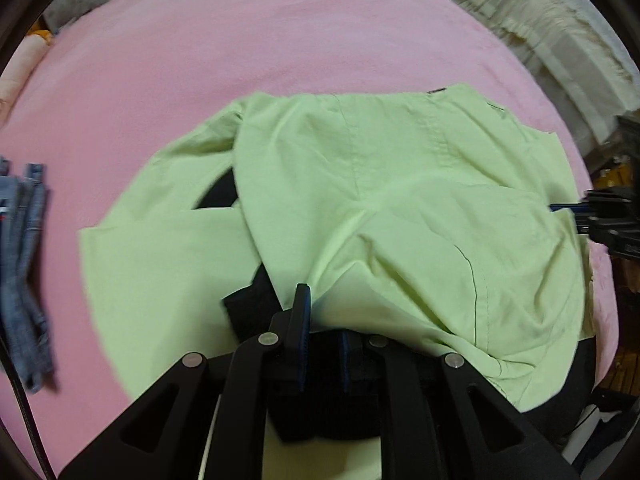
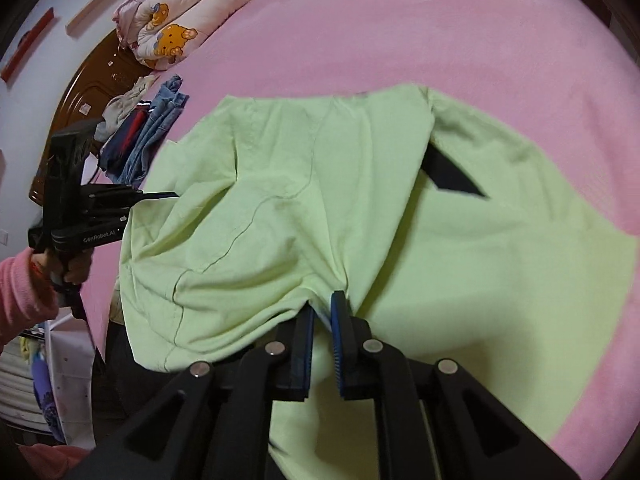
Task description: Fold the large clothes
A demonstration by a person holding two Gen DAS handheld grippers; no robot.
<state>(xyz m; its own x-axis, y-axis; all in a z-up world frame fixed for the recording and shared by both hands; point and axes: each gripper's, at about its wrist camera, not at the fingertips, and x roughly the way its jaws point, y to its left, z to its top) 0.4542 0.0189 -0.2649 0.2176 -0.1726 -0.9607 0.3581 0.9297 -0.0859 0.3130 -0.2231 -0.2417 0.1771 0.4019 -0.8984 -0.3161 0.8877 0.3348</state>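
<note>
Across the pink bed sheet (image 1: 248, 48) lies the large light-green cotton garment (image 1: 380, 184), partly folded over itself, with black fabric panels (image 1: 218, 194) showing at two gaps in its layers. Both of my grippers point steeply down at its near edge. My left gripper (image 1: 324, 332) has its jaws standing narrowly apart, with the garment's hem draped over the right finger; whether the pads press on the cloth, I cannot tell. My right gripper (image 2: 322, 320) has its blue-padded fingers (image 2: 338, 332) set slightly apart, with a bunched fold of green cloth lying in the gap between them. At the sheet's far side lie a stack of blue denim clothes (image 2: 160, 128) and a rolled quilt printed with bears (image 2: 180, 20).
</note>
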